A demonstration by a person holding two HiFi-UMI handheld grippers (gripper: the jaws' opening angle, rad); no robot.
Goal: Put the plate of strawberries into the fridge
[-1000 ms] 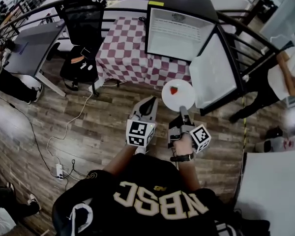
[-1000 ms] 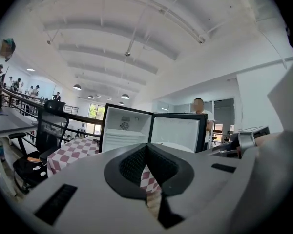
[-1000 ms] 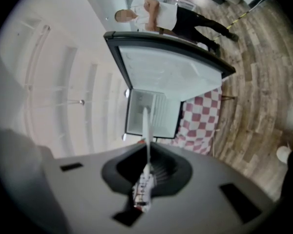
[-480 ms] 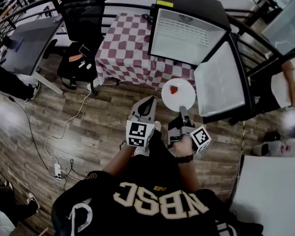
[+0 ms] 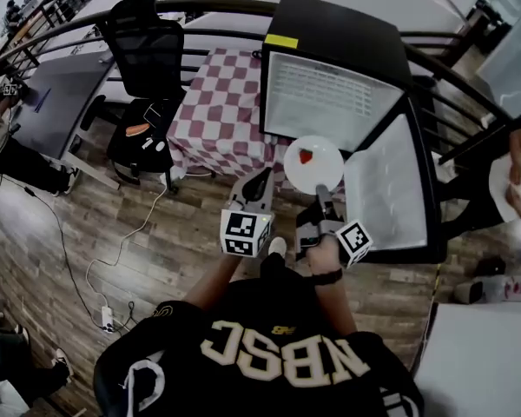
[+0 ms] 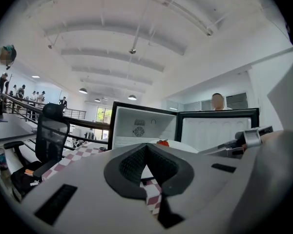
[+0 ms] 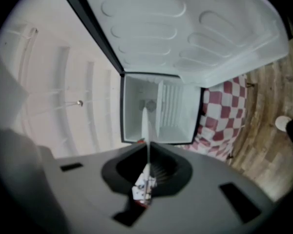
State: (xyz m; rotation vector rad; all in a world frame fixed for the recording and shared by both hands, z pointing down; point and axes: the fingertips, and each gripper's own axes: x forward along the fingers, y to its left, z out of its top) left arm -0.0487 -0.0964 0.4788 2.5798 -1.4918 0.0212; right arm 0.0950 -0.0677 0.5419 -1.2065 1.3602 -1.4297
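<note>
One strawberry [image 5: 306, 156] rides the white plate [image 5: 317, 174], right gripper [image 5: 323, 193] clamped on its near rim, plate held just in front of the open fridge [image 5: 330, 89]; left gripper [image 5: 261, 181] alongside, pinched closed on nothing
</note>
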